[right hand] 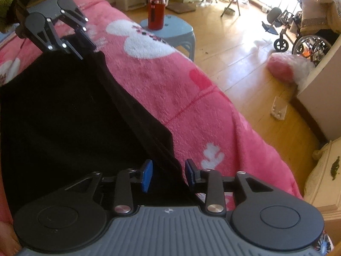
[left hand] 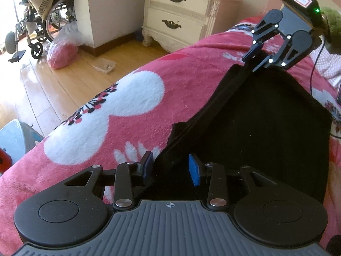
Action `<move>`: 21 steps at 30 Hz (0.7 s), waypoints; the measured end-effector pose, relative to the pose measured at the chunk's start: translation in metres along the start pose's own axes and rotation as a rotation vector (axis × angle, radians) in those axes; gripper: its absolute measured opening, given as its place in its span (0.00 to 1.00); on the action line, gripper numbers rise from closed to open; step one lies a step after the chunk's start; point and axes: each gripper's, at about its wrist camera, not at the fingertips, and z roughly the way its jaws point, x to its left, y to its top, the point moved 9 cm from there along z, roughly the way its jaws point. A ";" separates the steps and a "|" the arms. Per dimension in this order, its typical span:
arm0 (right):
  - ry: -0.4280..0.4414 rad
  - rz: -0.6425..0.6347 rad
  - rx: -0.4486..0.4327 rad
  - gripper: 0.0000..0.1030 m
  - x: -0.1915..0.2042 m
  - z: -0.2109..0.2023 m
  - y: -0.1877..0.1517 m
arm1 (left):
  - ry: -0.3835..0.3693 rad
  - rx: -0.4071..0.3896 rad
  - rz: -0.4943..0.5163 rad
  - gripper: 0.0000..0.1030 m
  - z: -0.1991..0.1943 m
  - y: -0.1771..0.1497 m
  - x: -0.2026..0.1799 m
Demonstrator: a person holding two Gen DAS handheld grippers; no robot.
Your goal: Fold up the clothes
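Note:
A black garment lies flat on a pink flowered blanket over a bed. In the left wrist view my left gripper stands open at one corner, with the garment's seamed edge in the gap and the blue pads clear of the cloth. My right gripper shows at the far corner of that edge. In the right wrist view my right gripper is open too, the garment edge running between its pads without being pinched. My left gripper sits at the far end, on the blanket.
The bed's edge drops to a wooden floor. A cream nightstand, a wheelchair, a pink bag and a clear box stand there. A red bottle sits on a blue stool beside the bed.

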 end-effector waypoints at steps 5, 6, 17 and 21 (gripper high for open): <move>-0.030 -0.021 0.007 0.24 0.003 -0.001 -0.003 | 0.034 -0.021 0.068 0.19 -0.005 -0.001 -0.009; -0.042 -0.030 0.006 0.16 0.004 -0.002 -0.004 | 0.042 -0.024 0.082 0.16 -0.005 -0.001 -0.011; -0.205 -0.117 -0.054 0.02 0.015 -0.025 -0.004 | 0.101 -0.048 0.155 0.08 -0.013 -0.005 -0.027; -0.245 -0.112 -0.058 0.02 0.016 -0.027 -0.003 | 0.121 -0.032 0.144 0.09 -0.012 -0.009 -0.027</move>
